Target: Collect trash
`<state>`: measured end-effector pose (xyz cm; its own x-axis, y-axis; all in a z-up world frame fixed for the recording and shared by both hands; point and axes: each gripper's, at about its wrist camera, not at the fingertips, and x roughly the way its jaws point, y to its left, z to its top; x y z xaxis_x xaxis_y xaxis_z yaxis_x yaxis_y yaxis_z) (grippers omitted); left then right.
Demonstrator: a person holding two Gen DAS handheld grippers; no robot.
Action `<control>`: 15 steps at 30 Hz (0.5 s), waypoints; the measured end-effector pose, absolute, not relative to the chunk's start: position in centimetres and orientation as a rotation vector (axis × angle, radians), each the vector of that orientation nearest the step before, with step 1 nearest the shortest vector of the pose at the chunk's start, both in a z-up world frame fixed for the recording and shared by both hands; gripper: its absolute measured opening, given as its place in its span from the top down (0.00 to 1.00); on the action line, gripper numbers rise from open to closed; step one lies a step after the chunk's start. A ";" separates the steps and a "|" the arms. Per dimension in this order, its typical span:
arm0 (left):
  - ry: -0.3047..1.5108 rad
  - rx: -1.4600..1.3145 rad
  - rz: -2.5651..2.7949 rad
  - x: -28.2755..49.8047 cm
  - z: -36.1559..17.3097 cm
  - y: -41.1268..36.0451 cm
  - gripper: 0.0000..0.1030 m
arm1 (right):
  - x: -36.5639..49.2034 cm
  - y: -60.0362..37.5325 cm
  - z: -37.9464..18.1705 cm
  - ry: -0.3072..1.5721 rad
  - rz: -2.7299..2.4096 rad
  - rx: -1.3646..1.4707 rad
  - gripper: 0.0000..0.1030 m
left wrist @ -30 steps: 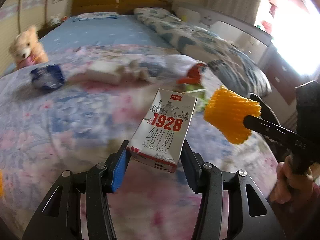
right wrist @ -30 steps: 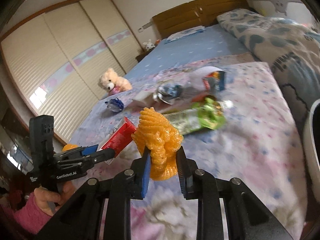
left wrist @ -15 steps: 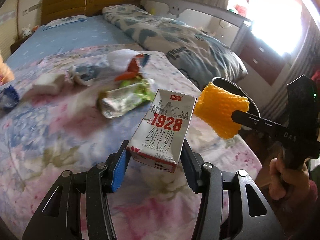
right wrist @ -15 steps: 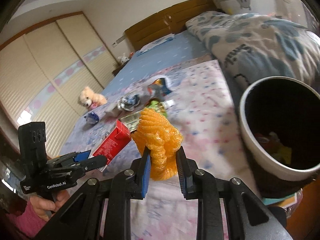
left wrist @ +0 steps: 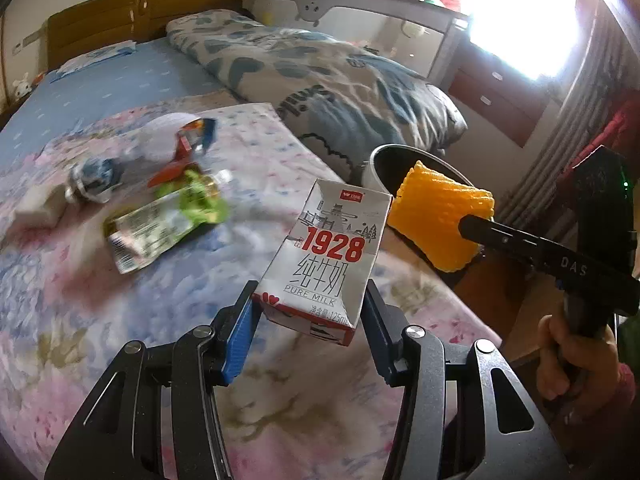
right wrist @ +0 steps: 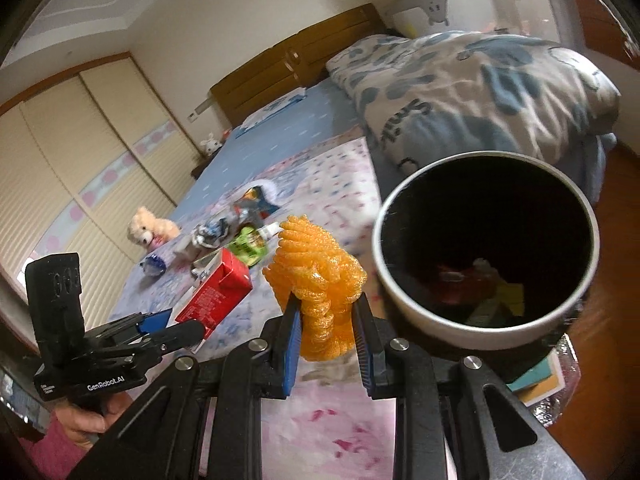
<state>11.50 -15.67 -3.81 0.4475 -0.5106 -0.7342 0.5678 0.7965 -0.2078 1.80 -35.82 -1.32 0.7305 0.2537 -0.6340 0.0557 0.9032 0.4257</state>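
Currently: carry-to-bin step. Left gripper (left wrist: 308, 316) pinches carton (left wrist: 326, 256), frame centre; right gripper (right wrist: 326, 318) pinches foam net (right wrist: 318, 280), lower centre, beside bin (right wrist: 486, 248) at right. Next: bring each over the rim, then release. Change: bin, absent 1 second ago, now fills right frame; 2 grips unchanged.

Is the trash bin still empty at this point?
No. In the right wrist view the trash bin already holds red and yellow scraps at its bottom.
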 end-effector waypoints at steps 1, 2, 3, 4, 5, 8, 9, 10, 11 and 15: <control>0.881 0.078 -0.674 11.5 -3.8 -16.2 0.53 | 1.7 -36.2 -1.3 0.746 0.104 0.444 0.76; 0.881 0.085 -0.680 11.6 -3.7 -16.8 0.53 | 1.5 -36.7 -1.2 0.740 0.093 0.449 0.76; 0.881 0.091 -0.685 11.6 -3.6 -17.3 0.53 | 1.3 -37.2 -1.1 0.736 0.083 0.452 0.76; 0.879 0.098 -0.689 11.6 -3.5 -17.7 0.53 | 1.2 -37.6 -1.0 0.732 0.074 0.455 0.76; 0.877 0.105 -0.693 11.7 -3.4 -18.2 0.53 | 1.0 -38.1 -1.0 0.729 0.064 0.460 0.76; 0.875 0.125 -0.709 11.8 -3.2 -19.8 0.53 | 0.6 -39.6 -0.8 0.721 0.030 0.469 0.76; 0.873 0.132 -0.715 11.8 -3.1 -20.3 0.53 | 0.5 -39.9 -0.8 0.719 0.021 0.469 0.76; 0.871 0.140 -0.720 11.7 -3.0 -20.8 0.53 | 0.4 -40.2 -0.7 0.719 0.013 0.467 0.76; 0.871 0.146 -0.725 11.7 -2.9 -21.2 0.53 | 0.3 -40.7 -0.6 0.716 0.002 0.467 0.76; 0.876 0.168 -0.743 11.9 -2.9 -23.1 0.53 | 0.1 -42.3 -0.6 0.711 -0.033 0.477 0.76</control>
